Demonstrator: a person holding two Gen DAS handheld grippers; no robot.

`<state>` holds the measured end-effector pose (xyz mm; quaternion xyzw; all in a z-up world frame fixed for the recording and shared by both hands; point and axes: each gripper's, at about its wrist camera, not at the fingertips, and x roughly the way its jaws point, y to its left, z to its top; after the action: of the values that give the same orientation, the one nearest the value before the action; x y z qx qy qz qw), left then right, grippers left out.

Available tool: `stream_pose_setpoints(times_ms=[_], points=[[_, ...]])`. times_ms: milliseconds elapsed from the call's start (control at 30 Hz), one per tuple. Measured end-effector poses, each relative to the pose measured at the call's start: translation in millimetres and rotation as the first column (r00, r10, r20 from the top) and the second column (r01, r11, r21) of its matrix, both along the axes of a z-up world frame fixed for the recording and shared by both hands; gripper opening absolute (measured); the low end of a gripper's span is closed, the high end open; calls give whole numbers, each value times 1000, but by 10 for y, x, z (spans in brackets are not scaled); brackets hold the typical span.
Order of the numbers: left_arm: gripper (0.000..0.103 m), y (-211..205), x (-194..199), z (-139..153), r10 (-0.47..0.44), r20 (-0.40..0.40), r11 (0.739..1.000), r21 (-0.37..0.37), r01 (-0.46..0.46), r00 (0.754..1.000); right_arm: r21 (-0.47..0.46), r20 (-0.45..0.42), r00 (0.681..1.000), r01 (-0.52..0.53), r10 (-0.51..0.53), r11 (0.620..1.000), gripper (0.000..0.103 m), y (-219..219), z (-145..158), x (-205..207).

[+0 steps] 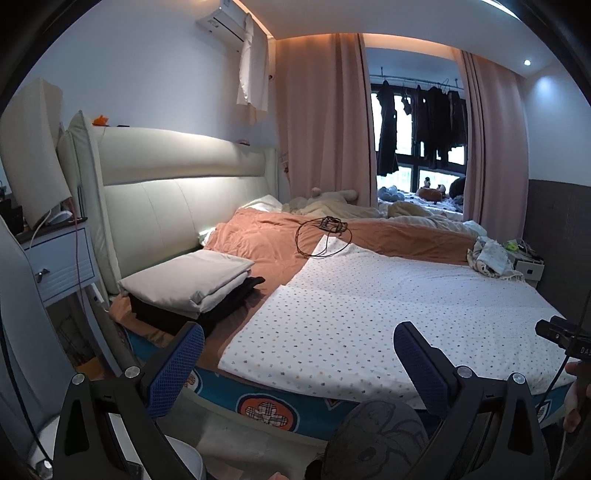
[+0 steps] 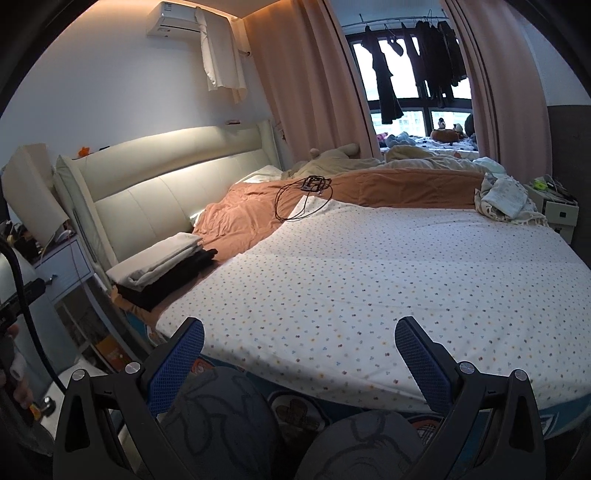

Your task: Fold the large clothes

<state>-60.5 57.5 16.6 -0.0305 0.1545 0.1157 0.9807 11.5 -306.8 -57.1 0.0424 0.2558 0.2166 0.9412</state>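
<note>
Left wrist view: legible writing is limited to the white letters "DA" on a black clamp device at the right edge; the mark on the white wall-mounted air conditioner is too small to read. The left gripper, black-framed with blue mesh-textured pads, stands wide open, holding nothing, above the near bed edge. Between the fingers lies the large white cloth with small coloured dots, spread flat on the bed over an orange-brown quilt. To the left on the quilt, a folded beige cloth rests on a folded black garment. A coiled black cable lies across the far corner of the dotted cloth. A crumpled heap of pale patterned laundry sits at the far right of the bed. A cream padded headboard and a white bedside drawer unit stand to the left. Right wrist view: no writing readable. The right gripper, same build, fingers likewise spread wide and empty, hovers at the near hem of the dotted cloth, not touching it. The folded beige-on-black stack lies left, the laundry heap far right. Grey cartoon-printed trouser knees fill the lower foreground. Pink curtains flank a window hung with dark clothes.
</note>
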Motion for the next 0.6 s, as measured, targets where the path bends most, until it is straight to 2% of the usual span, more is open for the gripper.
stream_pose_setpoints(times_ms=[600], points=[[103, -28, 140, -4, -15, -14, 1000, -16, 15, 1000, -17, -17, 999, 33, -34, 999, 103, 20, -93, 10]])
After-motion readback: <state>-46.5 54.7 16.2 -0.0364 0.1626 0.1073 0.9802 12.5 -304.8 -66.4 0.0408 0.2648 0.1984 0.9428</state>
